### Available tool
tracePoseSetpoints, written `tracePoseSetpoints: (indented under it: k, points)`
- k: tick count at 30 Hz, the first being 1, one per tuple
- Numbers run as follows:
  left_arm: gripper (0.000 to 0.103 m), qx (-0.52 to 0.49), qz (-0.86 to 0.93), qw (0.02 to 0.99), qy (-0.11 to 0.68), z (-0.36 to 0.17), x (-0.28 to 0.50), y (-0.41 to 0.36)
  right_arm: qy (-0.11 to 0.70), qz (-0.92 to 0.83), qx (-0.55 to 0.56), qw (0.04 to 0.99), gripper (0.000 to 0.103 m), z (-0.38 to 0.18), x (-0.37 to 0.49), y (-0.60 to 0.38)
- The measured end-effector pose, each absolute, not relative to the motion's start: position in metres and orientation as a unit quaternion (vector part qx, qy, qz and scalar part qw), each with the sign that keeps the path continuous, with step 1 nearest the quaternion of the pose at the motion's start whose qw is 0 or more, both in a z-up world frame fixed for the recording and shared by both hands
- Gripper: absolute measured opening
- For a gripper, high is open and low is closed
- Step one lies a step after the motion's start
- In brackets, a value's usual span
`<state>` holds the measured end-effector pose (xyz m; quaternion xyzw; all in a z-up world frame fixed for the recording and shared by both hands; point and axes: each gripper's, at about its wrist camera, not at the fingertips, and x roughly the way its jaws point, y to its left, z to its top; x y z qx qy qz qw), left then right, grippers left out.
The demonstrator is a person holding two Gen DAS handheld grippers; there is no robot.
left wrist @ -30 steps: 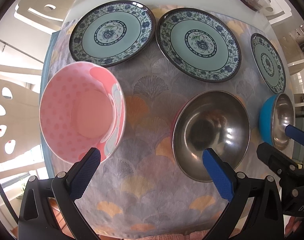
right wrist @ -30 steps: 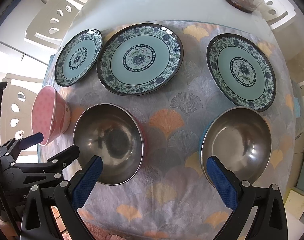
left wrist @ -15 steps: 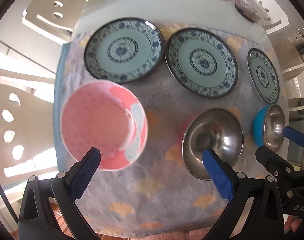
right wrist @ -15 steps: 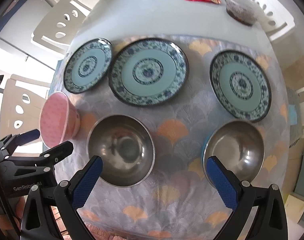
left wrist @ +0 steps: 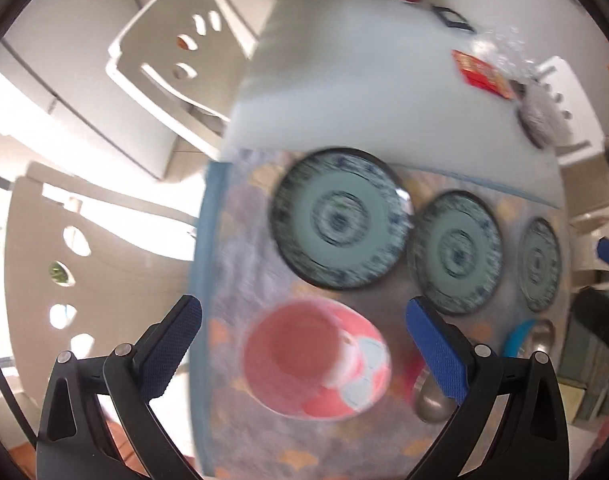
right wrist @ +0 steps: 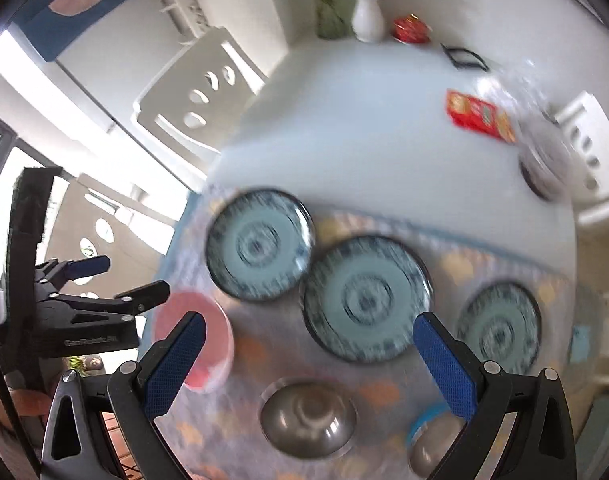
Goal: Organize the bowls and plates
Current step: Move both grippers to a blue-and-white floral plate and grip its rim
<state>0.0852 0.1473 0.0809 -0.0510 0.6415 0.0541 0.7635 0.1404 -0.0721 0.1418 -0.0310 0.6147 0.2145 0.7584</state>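
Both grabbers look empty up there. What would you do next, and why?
Probably lower the left gripper toward the pink bowl. Its fingers are open and empty, that bowl sits right below between them, and the plates and bowls all lie unstacked on the cloth.

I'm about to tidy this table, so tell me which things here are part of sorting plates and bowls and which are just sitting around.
For the job:
three patterned plates
pink bowl
steel bowl
blue-sided steel bowl

Just lying about:
red packet
white vase
covered dish
chairs
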Motion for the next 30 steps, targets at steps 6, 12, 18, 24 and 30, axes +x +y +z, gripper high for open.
tracePoseSetpoints:
  k: [6, 12, 18, 24, 30]
  points:
    - [0.102, -0.051, 0.064, 0.737, 0.670, 0.032, 0.117, 0.174, 0.642, 0.227, -0.051, 0.731, 0.103, 0.100, 0.182, -0.031]
    - [0.102, -0.062, 0.055, 0.711, 0.698, -0.019, 0.135, 0.179, 0.685, 0.225, -0.046, 0.691, 0.103, 0.023, 0.213, -0.005]
    - [0.102, -0.063, 0.046, 0.684, 0.726, -0.069, 0.146, 0.178, 0.708, 0.226, -0.068, 0.666, 0.103, -0.046, 0.237, 0.011]
    - [0.103, -0.058, 0.034, 0.674, 0.735, -0.096, 0.155, 0.173, 0.710, 0.234, -0.093, 0.658, 0.103, -0.086, 0.247, 0.025]
    - [0.103, -0.072, 0.017, 0.679, 0.730, -0.100, 0.162, 0.175, 0.701, 0.243, -0.141, 0.656, 0.103, -0.101, 0.244, 0.037]
